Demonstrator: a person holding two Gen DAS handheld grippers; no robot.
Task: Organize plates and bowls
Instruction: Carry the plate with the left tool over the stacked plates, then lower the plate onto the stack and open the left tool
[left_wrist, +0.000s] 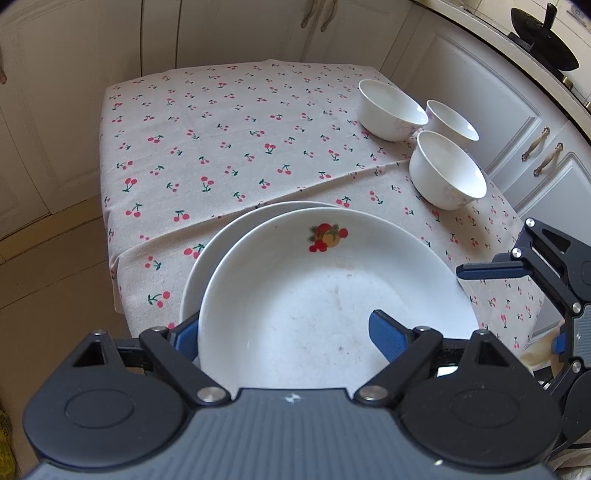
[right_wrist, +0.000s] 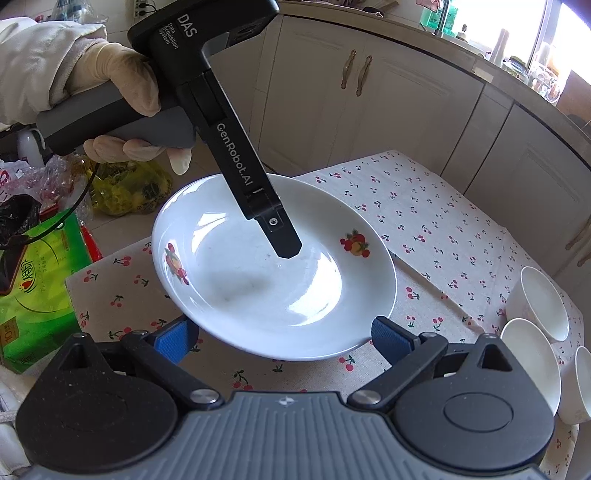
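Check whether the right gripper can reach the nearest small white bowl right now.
Probably yes. The right gripper is open and empty, and the nearest bowl sits just to its right with only tablecloth between. The plate lies ahead, outside that path.

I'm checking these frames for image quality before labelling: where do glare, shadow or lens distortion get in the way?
Right wrist view: bright window glare streaks the plate, and the left claw throws a soft shadow across its centre; the window at top right is blown out. Left wrist view: even light, no strong glare; fisheye bends the tablecloth edges and cabinets, and the three bowls stay sharp.
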